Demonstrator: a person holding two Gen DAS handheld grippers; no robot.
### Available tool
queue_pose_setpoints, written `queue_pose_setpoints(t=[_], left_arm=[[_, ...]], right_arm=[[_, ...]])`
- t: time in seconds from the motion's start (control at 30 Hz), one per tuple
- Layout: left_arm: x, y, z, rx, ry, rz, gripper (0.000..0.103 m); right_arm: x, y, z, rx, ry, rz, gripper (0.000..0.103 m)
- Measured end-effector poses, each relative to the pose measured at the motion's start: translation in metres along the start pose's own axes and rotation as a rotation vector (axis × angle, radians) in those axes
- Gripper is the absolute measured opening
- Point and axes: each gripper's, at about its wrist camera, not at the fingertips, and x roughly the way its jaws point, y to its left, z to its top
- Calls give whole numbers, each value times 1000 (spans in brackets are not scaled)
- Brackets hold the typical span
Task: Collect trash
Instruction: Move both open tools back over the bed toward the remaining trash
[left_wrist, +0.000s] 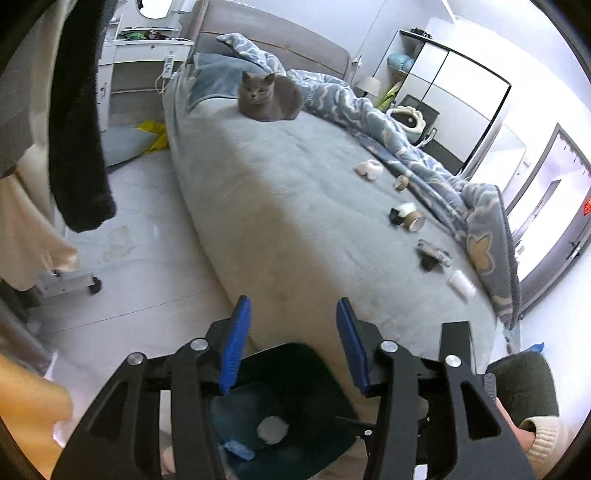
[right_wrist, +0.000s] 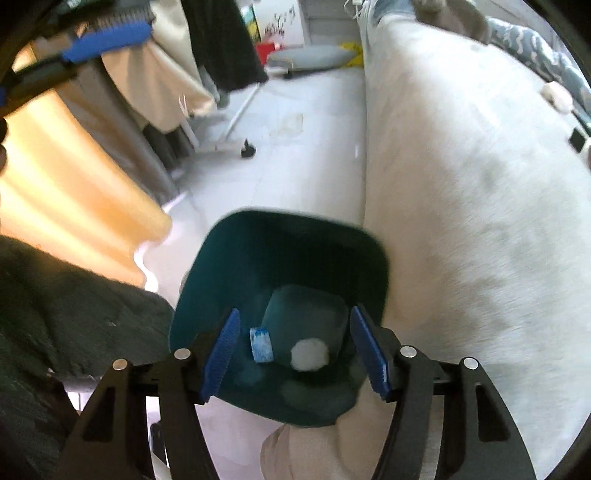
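No brand, label or legible writing on anything in either view.

Left wrist view, left to right. Hanging garments (left_wrist: 79, 122), black and fuzzy beside beige cloth, on a wheeled rack; one castor (left_wrist: 94, 286) rests on the pale tiled floor (left_wrist: 147, 236). White shelf unit (left_wrist: 142, 59) at the back, a yellow bag (left_wrist: 153, 134) on the floor below it. Bed (left_wrist: 280, 206) under a grey, short-pile cover, oval in the fisheye. Grey cat (left_wrist: 269, 96) loafed near the headboard. Blue-and-cream patterned blanket (left_wrist: 406, 147) bunched along the bed's right side.

Trash lies in a loose line on the cover beside the blanket: crumpled tissue (left_wrist: 369, 169), small cardboard ring (left_wrist: 401, 182), cardboard tape roll (left_wrist: 413, 220) touching a black piece, a dark wrapper (left_wrist: 433, 254), a white cylinder (left_wrist: 461, 283). Mirrored wardrobe (left_wrist: 454, 99) on the right wall.

Left gripper (left_wrist: 291, 341): jaws about half apart, ribbed blue pads, nothing between them, above the bed's near edge.

Right wrist view. Dark teal plastic bin (right_wrist: 295, 266), rounded-square mouth, stands on the floor just beside the bed. Inside: a blue-and-white wrapper (right_wrist: 261, 345) and a white fluffy ball (right_wrist: 309, 354). Right gripper (right_wrist: 295, 354): jaws roughly half apart over the bin mouth, holding nothing. A dark fuzzy sleeve (right_wrist: 66, 310) fills the lower left.
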Motion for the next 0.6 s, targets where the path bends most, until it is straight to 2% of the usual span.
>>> queue_pose_setpoints(t=[0.27,0.43,0.6], left_arm=[[23,-28,15,47,-2,-10,54],[37,-52,25,124,10,-20,59],[56,-74,32,147,21,-31,64]], right_arm=[[-52,-46,15,-10,-123,-61,65],[-74,-84,16,4,-156,-85,66],[-85,-118,9,19,-169,-134,69]])
